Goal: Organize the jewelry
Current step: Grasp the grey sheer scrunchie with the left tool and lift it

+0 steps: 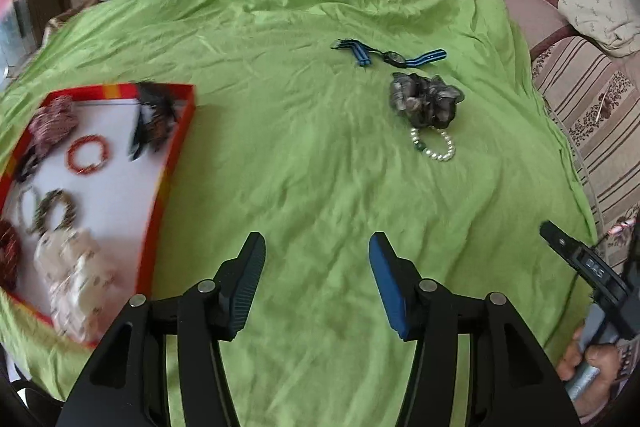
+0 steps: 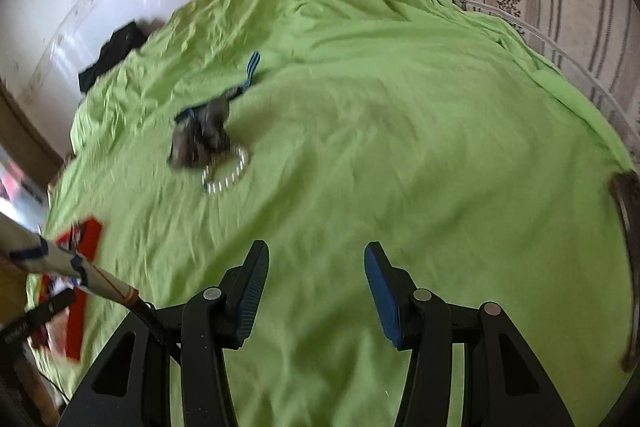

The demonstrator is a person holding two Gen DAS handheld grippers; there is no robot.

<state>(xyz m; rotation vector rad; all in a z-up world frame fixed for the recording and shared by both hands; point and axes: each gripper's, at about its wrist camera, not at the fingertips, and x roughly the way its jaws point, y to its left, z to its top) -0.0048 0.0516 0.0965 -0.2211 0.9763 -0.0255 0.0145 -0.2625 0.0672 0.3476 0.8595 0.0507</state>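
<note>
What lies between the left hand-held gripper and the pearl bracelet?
Only bare green sheet, in the left wrist view, between the left hand-held gripper and pearl bracelet.

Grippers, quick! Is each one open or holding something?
Left gripper: open, holding nothing.
Right gripper: open, holding nothing.

Pearl bracelet (image 2: 227, 173) touching grey scrunchie (image 2: 200, 139)

Wide bare lime-green wrinkled bedsheet (image 1: 312, 167) ahead, blocked only by red-rimmed cardboard tray (image 1: 176, 163) at left and grey fabric scrunchie (image 1: 426, 99) touching pearl-bead bracelet (image 1: 434, 147) farther off.
</note>
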